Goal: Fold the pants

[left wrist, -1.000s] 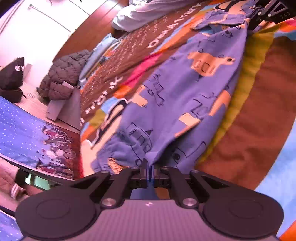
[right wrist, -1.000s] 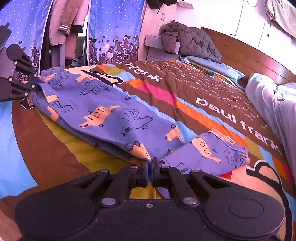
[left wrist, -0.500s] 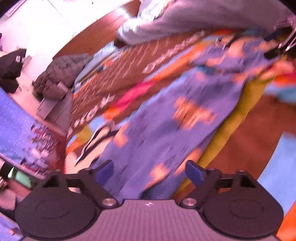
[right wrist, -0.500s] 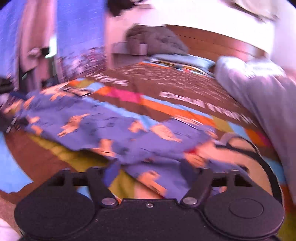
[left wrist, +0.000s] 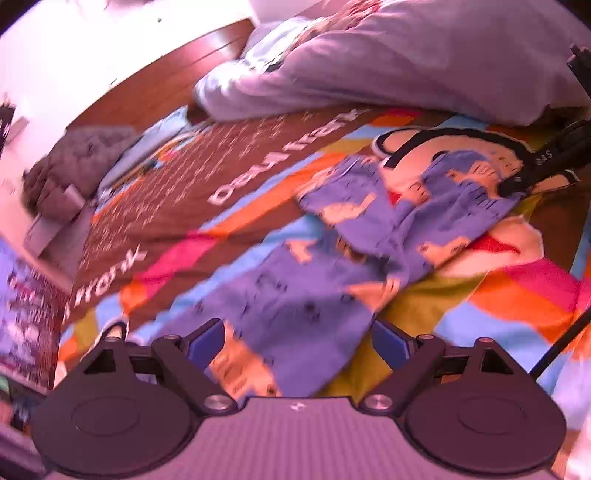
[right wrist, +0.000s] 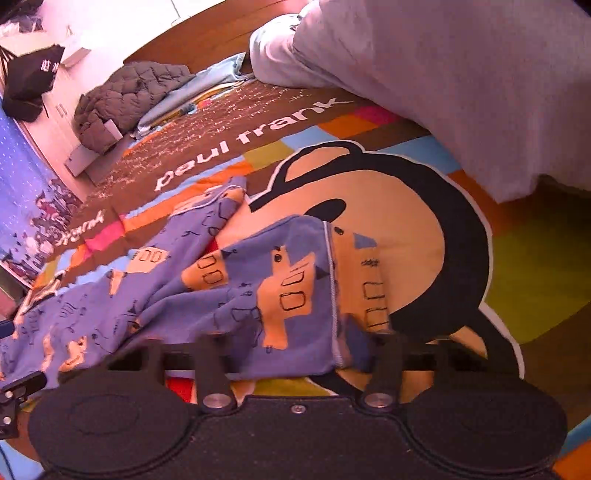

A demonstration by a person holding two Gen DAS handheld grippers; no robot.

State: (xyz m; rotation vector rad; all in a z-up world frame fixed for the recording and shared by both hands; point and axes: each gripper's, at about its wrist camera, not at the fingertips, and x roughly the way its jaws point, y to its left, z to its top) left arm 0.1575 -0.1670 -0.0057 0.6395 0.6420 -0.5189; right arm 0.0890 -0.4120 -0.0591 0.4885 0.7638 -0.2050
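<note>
The blue cotton pants with orange vehicle prints [left wrist: 332, 266] lie stretched on the colourful patchwork bedspread [left wrist: 498, 295], running forward from between the spread fingers of the left gripper [left wrist: 297, 341], which grips nothing. The right gripper [right wrist: 297, 349] is likewise spread wide, the pants' leg end [right wrist: 295, 280] lying loose between its fingers, with a pale grey duvet [right wrist: 461, 74] beyond it.

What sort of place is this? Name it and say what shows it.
Most likely a bedroom. The pants lie on a bed's colourful printed bedspread, with a wooden headboard behind and a grey quilt heaped beside.
</note>
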